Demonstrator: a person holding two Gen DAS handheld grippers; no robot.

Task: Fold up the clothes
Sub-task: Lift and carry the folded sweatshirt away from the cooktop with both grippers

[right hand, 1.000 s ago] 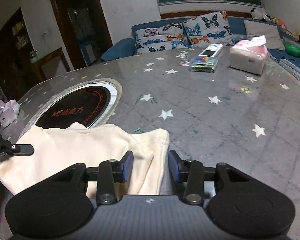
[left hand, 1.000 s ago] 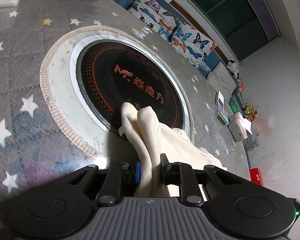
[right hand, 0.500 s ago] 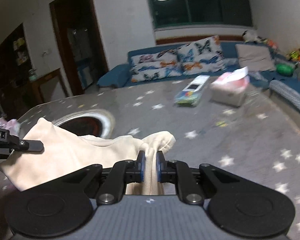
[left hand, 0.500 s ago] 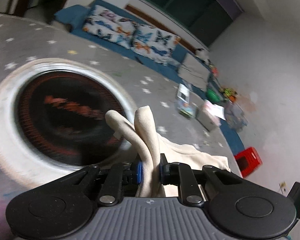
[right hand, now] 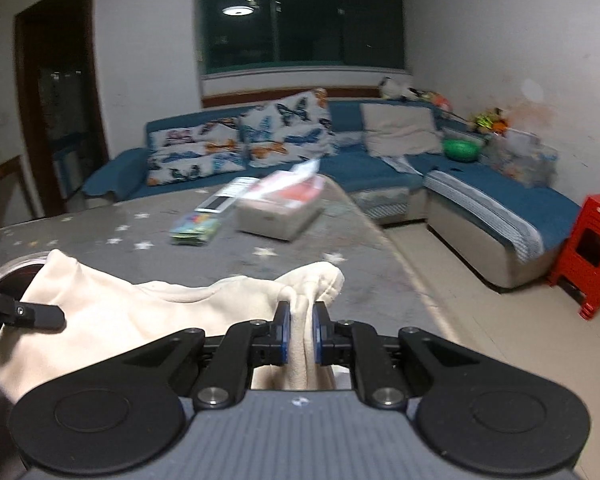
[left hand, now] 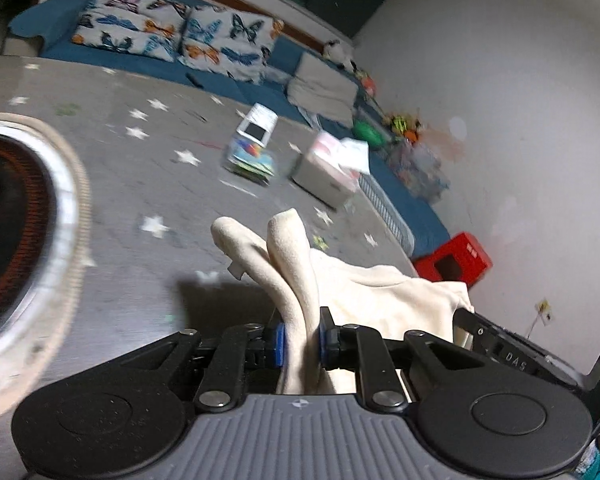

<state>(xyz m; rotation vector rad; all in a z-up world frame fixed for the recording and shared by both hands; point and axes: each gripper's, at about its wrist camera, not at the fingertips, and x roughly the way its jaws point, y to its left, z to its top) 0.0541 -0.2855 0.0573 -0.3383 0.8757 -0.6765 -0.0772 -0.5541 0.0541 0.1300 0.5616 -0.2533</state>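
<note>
Two grippers each pinch a bunched fold of one cream fleece garment [right hand: 112,316], soft and matte, which sags between them just above the grey star-printed surface [left hand: 148,168]. The left gripper [left hand: 300,338] has its blue-padded fingers [left hand: 278,345] nearly closed on two rounded lobes of cloth that stick up beyond the tips. The right gripper [right hand: 301,334] is clamped tight on a gathered hem. Left of the left fingers lies a round black cooktop [left hand: 16,216] with orange dotted rings and a pale woven rim. Ahead of both sit a blurred tissue box [right hand: 280,210] and a flat colourful pack [left hand: 252,156]; their printing is unreadable.
</note>
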